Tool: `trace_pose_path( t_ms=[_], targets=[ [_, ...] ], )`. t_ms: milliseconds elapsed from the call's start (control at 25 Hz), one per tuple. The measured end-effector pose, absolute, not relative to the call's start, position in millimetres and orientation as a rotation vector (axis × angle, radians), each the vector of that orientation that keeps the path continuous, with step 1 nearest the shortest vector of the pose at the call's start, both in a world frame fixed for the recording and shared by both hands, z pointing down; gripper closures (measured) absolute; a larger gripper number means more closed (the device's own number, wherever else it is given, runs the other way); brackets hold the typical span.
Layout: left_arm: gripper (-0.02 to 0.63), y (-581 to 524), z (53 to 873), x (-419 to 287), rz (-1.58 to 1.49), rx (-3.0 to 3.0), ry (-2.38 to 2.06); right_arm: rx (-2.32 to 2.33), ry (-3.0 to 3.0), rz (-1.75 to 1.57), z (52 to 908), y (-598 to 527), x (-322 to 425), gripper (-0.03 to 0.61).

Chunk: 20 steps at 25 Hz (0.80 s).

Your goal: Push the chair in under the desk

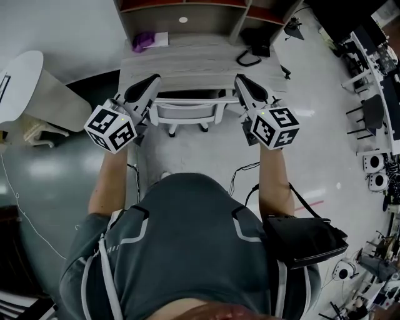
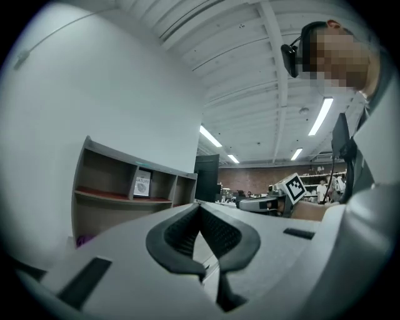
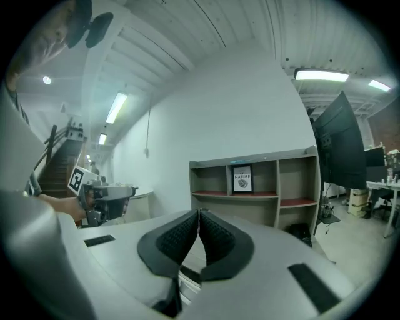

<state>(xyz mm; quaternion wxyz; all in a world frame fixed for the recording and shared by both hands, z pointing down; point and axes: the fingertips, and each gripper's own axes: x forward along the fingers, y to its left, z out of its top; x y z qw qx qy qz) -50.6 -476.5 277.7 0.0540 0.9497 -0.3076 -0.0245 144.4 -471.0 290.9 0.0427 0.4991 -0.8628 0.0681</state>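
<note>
The white-framed chair stands tucked partly under the pale wood-grain desk; its back and two casters show below the desk's front edge. My left gripper is raised over the chair's left side and my right gripper over its right side, both pointing toward the desk. Neither touches the chair. In the left gripper view the jaws are shut with nothing between the pads. The right gripper view shows the same: jaws shut and empty. Neither gripper view shows the chair.
A shelf unit stands behind the desk and also shows as the shelf holding a framed print. A purple object and a black looped item lie on the desk. A round white table stands at left, office clutter at right.
</note>
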Motion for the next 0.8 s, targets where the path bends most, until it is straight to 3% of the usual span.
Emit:
trace_pose_path(
  t_ms=[800],
  targets=[
    [0.606, -486.2, 286.5, -100.4, -0.023, 2.662, -1.365, 1.629, -2.609, 0.151, 277.8, -471.6, 150.5, 0.551]
  ],
)
